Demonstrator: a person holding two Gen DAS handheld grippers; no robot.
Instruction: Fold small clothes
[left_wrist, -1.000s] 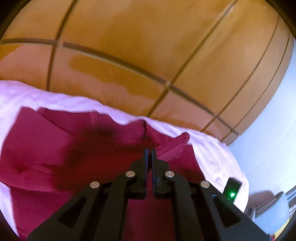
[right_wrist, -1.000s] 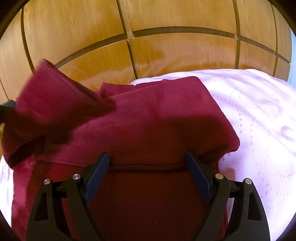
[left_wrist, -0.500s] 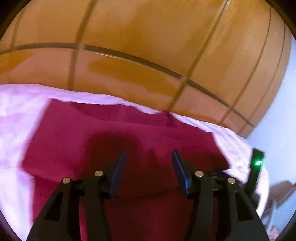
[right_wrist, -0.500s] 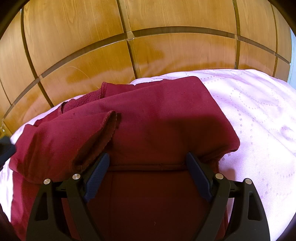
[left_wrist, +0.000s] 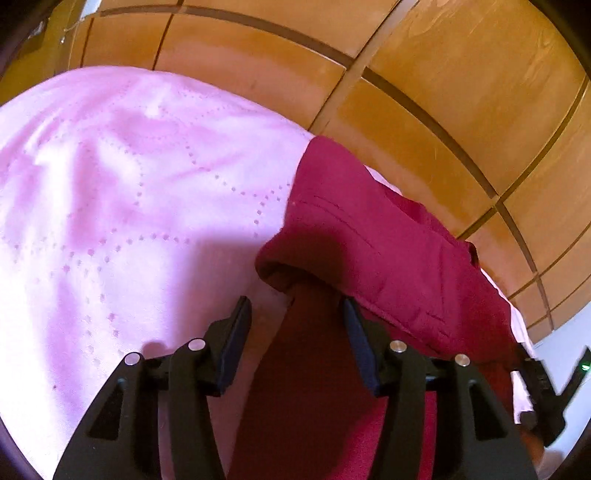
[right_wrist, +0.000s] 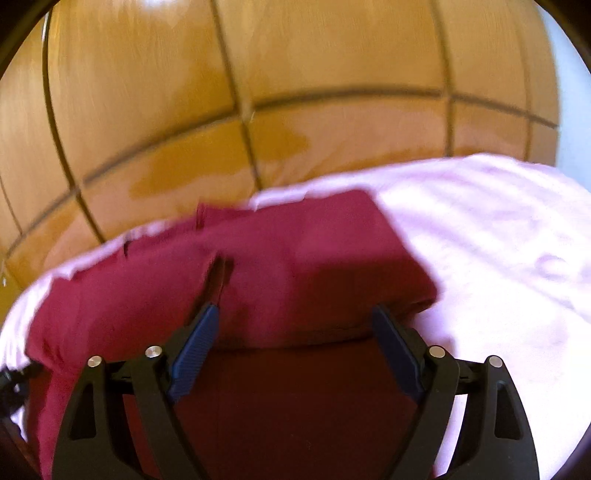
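Observation:
A dark red garment (left_wrist: 388, 251) lies folded on the pink bedspread (left_wrist: 122, 206). In the left wrist view my left gripper (left_wrist: 295, 310) is open and empty, straddling the garment's left folded edge. In the right wrist view the garment (right_wrist: 295, 266) fills the middle, with a folded-over layer on top. My right gripper (right_wrist: 295, 321) is open and empty, just above the garment's near part. The right wrist view is blurred.
A wooden panelled headboard (left_wrist: 424, 85) stands behind the bed, also in the right wrist view (right_wrist: 258, 92). Bare pink bedspread (right_wrist: 498, 240) spreads right of the garment. The other black gripper with a green light (left_wrist: 554, 387) shows at the right edge.
My left gripper let go of the garment's flap, opened, and swung left to the garment's left edge. The flap now lies folded over the garment. My right gripper pulled back slightly.

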